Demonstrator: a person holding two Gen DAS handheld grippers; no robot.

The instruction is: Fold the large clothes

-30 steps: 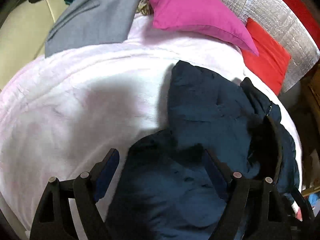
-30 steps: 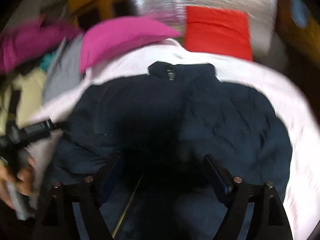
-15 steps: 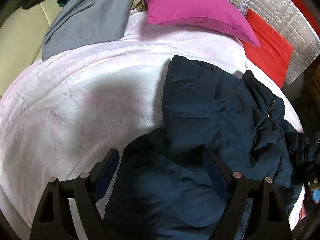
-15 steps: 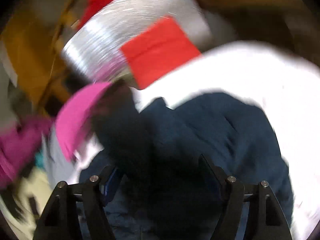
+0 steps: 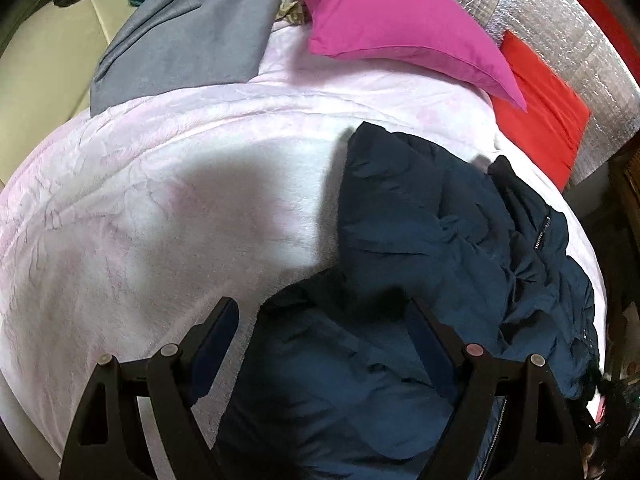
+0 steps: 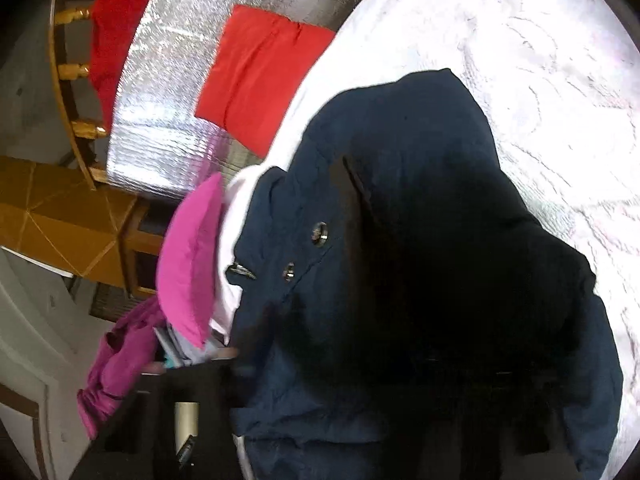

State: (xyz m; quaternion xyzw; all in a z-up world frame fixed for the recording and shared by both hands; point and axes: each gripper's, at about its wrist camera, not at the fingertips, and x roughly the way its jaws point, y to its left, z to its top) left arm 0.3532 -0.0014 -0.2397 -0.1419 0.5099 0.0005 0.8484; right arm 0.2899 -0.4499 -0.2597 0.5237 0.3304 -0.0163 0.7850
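Observation:
A large navy padded jacket [image 5: 432, 248] lies crumpled on a pale pink blanket [image 5: 160, 216], toward the right side of the bed. My left gripper [image 5: 324, 324] is open, with its jaws wide apart just above the jacket's near part and nothing held. In the right wrist view the jacket [image 6: 400, 184] fills the frame, with snaps and a zipper pull showing. The right gripper's fingers are lost in the dark fabric at the bottom, so their state is hidden.
A magenta pillow [image 5: 400, 24], a grey garment [image 5: 192, 32] and a red cushion [image 5: 544, 112] lie at the bed's far end against a silver foil panel [image 5: 560, 20]. A wooden chair [image 6: 76, 60] and a yellow cabinet [image 6: 60, 216] stand beside the bed.
The right gripper swung hard, rolled, and dropped close into the jacket, so its fingers went out of sight. The left gripper stayed open and shifted only slightly.

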